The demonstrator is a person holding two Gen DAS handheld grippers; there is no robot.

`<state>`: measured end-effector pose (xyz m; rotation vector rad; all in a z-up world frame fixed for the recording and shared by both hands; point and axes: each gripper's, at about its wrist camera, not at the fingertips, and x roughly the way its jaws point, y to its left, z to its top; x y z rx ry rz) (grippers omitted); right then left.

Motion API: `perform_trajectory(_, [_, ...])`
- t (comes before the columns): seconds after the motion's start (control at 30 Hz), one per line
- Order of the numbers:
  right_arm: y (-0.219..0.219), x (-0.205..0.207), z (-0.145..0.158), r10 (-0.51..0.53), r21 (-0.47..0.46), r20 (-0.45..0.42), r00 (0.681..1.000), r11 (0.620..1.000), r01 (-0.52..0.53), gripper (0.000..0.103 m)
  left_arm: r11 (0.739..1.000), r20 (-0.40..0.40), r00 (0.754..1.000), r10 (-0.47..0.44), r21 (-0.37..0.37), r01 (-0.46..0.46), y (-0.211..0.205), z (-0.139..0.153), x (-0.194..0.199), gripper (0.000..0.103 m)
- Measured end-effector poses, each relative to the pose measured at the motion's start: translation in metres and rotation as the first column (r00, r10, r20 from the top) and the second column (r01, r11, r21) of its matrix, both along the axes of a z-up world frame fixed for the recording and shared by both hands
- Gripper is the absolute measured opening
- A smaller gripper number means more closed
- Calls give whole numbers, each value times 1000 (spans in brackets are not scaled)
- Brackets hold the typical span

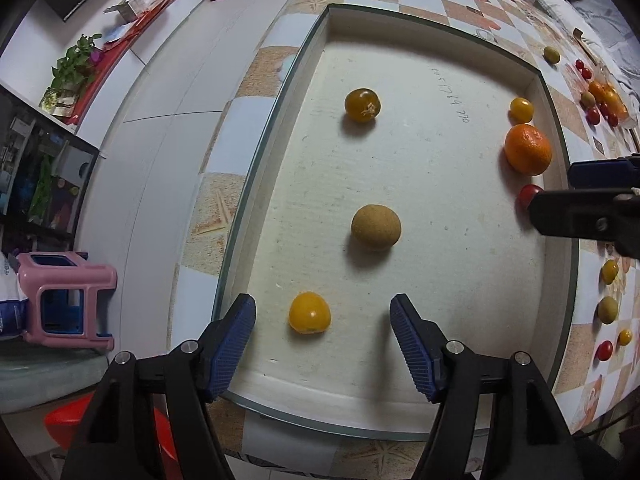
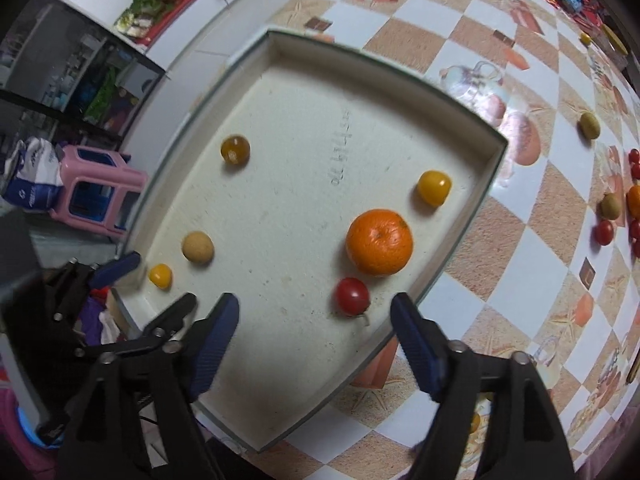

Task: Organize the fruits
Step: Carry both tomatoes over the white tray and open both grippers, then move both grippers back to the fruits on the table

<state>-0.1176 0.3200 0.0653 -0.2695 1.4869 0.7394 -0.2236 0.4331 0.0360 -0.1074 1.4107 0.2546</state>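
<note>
Jaws of both grippers stood apart, holding nothing. Left gripper [image 1: 323,320] hovered low over the near edge of the white tray [image 1: 400,412]; a small yellow tomato [image 1: 309,312] lay on the tray floor between its jaws, touching neither. Straight ahead of those jaws sat a tan round fruit [image 1: 375,226], and farther ahead a dark amber tomato [image 1: 363,105].

Right gripper [image 2: 316,316] hung over the tray's other side. A red cherry tomato [image 2: 351,296] lay just ahead of its jaws, between them, apart from both. An orange [image 2: 379,241] sat just beyond the red tomato, close beside it, with a second yellow tomato [image 2: 434,187] farther ahead near the tray wall.

More small fruits [image 2: 608,216] lay scattered on the checkered desk [image 2: 500,280], well right of the right jaws.
</note>
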Motion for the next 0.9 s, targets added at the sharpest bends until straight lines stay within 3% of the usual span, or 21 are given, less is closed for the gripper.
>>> perform_trajectory(0.1, [-12, 1, 8, -30, 15, 5, 1000, 999, 30, 87, 1000, 3, 1000, -16, 1, 16, -5, 5, 4, 71])
perform_trajectory(0.3, [-64, 8, 22, -110, 17, 44, 993, 994, 110, 87, 995, 37, 994, -101, 7, 101, -27, 24, 18, 71])
perform_trajectory(0.5, [-135, 17, 20, -253, -21, 41, 966, 967, 254, 87, 975, 76, 972, -224, 3, 224, -63, 41, 35, 71])
perform_trajectory(0.67, [-195, 9, 14, -364, -60, 38, 930, 929, 366, 87, 923, 118, 917, -381, -1, 384, -106, 54, 48, 71])
perform_trajectory(0.9, [-256, -17, -5, -465, -118, 2, 886, 879, 461, 87, 801, 114, 795, -595, 3, 599, -182, 51, 70, 71])
